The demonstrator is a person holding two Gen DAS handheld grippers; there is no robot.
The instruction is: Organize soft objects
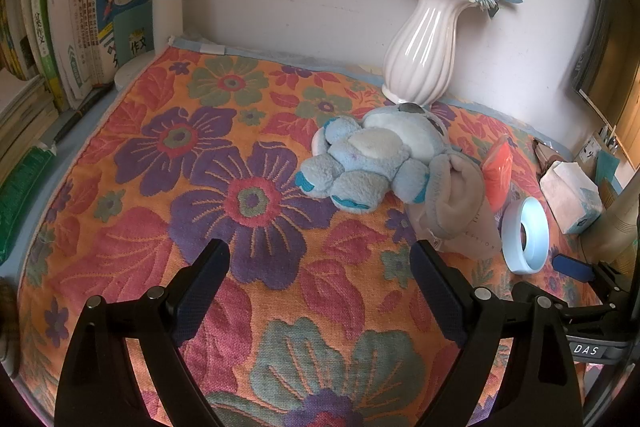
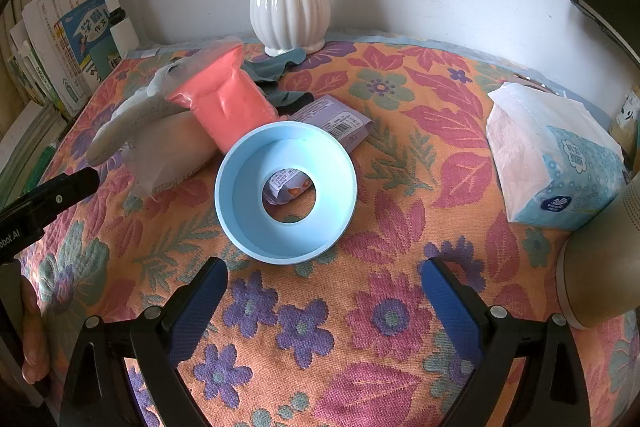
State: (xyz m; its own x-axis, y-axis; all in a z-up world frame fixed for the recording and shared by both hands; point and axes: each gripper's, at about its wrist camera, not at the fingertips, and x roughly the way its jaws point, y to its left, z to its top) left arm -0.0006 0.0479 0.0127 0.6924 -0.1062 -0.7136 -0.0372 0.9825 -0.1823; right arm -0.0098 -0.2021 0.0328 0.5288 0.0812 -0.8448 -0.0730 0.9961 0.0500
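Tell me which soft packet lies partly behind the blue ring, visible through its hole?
The purple packet with the barcode. Its end shows through the hole of the blue ring. The coral-pink packet only leans at the ring's far rim, and the tissue pack lies apart.

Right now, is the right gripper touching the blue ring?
Apart. In the right wrist view the right gripper is open, with bare cloth between its fingertips and the blue ring.

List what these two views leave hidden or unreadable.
- Left wrist view: the plush toy's face, turned away.
- Right wrist view: the purple packet, partly hidden behind the blue ring; label too small.
- Right wrist view: the dark cloth, covered by the pink packet.
- Both views: the vase's flowers, cut by the top edge.
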